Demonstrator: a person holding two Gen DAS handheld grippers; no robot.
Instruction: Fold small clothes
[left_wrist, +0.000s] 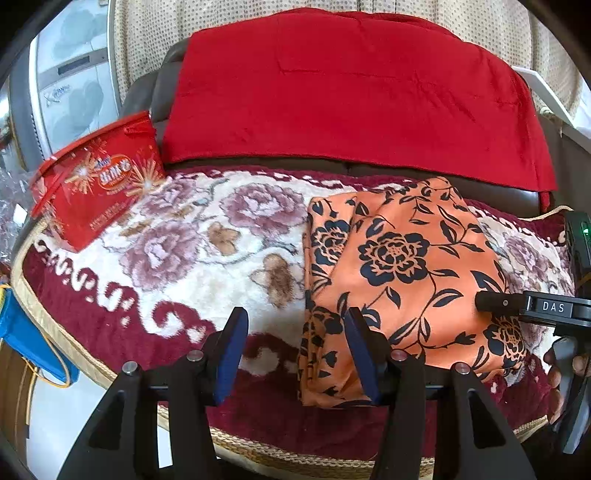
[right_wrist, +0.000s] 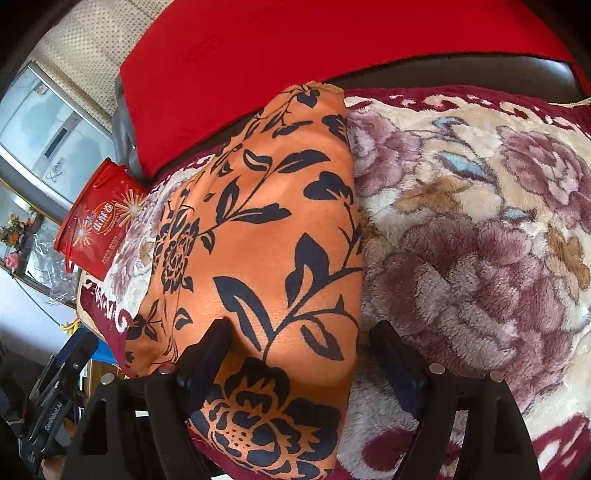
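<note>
The orange floral garment (left_wrist: 402, 273) is laid on the plush floral blanket (left_wrist: 207, 236), right of centre in the left wrist view, already folded into a rough rectangle. Its long axis is run near-to-far, slightly tilted.

From the left gripper (left_wrist: 295, 354) the garment is offset to the right: only the right finger is set over the garment's near-left edge, the left finger over bare blanket. Jaws are spread wide, nothing held.

The right gripper (right_wrist: 301, 365) is seen straddling the garment's near-right edge (right_wrist: 266, 229): one finger on the cloth, the other on the blanket beside it. Jaws are spread, cloth lies between them, nothing clamped. It is judged the nearer tool for the next fold or press; contact with the cloth cannot be confirmed.

Surroundings: a red snack tub (left_wrist: 96, 184) is at far left, well apart from the garment. A red cloth (left_wrist: 351, 92) is draped over the sofa back (left_wrist: 162, 74), beyond the garment's far end. Nothing is seen in the way; a fold toward the far side is judged limited only by that backrest.
</note>
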